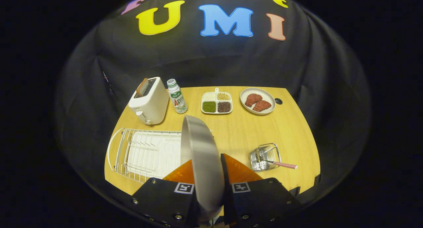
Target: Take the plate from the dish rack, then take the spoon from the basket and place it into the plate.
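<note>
We see the plate, grey and round, held on edge between the fingers of our gripper, which press on it from both sides above the table. Just left lies the rack, white wire on a white tray. To the right, the basket holds the spoon, its handle poking out. Beyond stand a toaster, a bottle, a tray of beans and a dish with two red pieces.

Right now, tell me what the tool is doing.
Tool: closed on the plate, one finger on each face, holding it on edge above the table, beside the dish rack.
</note>
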`<state>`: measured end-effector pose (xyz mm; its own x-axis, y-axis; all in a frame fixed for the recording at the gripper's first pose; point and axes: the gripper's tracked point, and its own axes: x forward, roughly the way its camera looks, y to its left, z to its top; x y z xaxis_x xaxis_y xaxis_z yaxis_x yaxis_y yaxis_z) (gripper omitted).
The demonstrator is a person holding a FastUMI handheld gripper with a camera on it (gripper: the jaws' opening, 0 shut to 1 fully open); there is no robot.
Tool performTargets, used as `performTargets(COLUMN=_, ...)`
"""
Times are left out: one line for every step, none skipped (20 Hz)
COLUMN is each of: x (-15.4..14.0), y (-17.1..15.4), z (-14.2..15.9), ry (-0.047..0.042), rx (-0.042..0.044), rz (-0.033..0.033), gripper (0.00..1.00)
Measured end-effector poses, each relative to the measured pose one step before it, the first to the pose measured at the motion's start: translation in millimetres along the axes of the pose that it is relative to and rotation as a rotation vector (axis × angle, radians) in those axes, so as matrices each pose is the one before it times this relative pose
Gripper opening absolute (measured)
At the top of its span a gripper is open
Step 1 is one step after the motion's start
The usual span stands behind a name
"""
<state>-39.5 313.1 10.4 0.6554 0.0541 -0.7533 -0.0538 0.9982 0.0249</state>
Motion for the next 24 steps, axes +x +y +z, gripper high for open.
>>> performTargets(x=-5.81, y=-9.17, z=-2.19, ry=0.00267, rx=0.00851, rz=-0.00123, gripper=0.27)
performTargets(x=-5.17, y=-10.81, z=-3.80, ry=0.00140, rx=0.00296, rz=-0.00418, gripper=0.27)
performTargets(x=-5.10, y=-11.65, z=-2.98, ry=0.00284, rx=0.00562, rz=-0.00879, gripper=0.27)
performTargets(x=-3.30, y=-11.05, z=-4.77, ry=0.00455, rx=0.00477, rz=-0.00599, gripper=0.27)
performTargets(x=-3.79, y=-9.91, z=-4.06, ry=0.00376, rx=0.00676, rz=-0.00590, gripper=0.27)
performTargets(x=-1.63, y=-8.30, z=-3.87, ry=0.00214, rx=0.00814, rz=-0.00148, gripper=0.27)
performTargets(x=-1.22, y=-7.24, z=-3.59, ry=0.00445, rx=0.00568, rz=0.00626, gripper=0.27)
performTargets(x=-0.48, y=-7.28, z=-7.69, ry=0.01204, rx=0.01008, rz=0.01083, gripper=0.27)
performTargets(x=0.10, y=-7.74, z=-6.57, ry=0.01244, rx=0.01024, rz=0.00612, gripper=0.27)
performTargets(x=0.50, y=-8.10, z=-8.33, ry=0.01448, rx=0.00577, rz=0.00099, gripper=0.27)
performTargets(x=0.16, y=-6.51, z=-6.31, ry=0.00978, rx=0.00250, rz=0.00184, gripper=0.27)
performTargets(x=0.90, y=-5.90, z=-7.36, ry=0.00902, rx=-0.00181, rz=0.00524, gripper=0.27)
performTargets(x=-0.08, y=-5.55, z=-6.42, ry=0.00727, rx=-0.00426, rz=0.00154, gripper=0.27)
performTargets(x=2.80, y=-5.47, z=-7.63, ry=0.00654, rx=-0.00666, rz=-0.00142, gripper=0.27)
performTargets(x=2.13, y=-4.92, z=-5.85, ry=0.00587, rx=-0.00716, rz=-0.00348, gripper=0.27)
performTargets(x=3.30, y=-5.79, z=-8.43, ry=0.01036, rx=-0.00577, rz=-0.00392, gripper=0.27)
performTargets(x=2.60, y=-3.31, z=-6.80, ry=0.01198, rx=-0.00200, rz=-0.00054, gripper=0.27)
performTargets(x=4.89, y=-3.63, z=-10.15, ry=0.01688, rx=-0.00013, rz=0.00043, gripper=0.27)
performTargets(x=4.35, y=-2.75, z=-7.73, ry=0.01726, rx=0.00280, rz=0.00161, gripper=0.27)
performTargets(x=6.63, y=-1.50, z=-7.69, ry=0.01161, rx=0.00532, rz=0.00824, gripper=0.27)
performTargets(x=4.91, y=-0.20, z=-6.23, ry=0.01073, rx=0.00987, rz=0.01711, gripper=0.27)
performTargets(x=8.54, y=1.00, z=-9.65, ry=0.02081, rx=0.03010, rz=0.02971, gripper=0.27)
performTargets(x=8.53, y=1.97, z=-9.82, ry=0.03488, rx=0.04151, rz=0.02699, gripper=0.27)
performTargets(x=6.50, y=-0.27, z=-10.85, ry=0.02793, rx=0.03984, rz=0.02425, gripper=0.27)
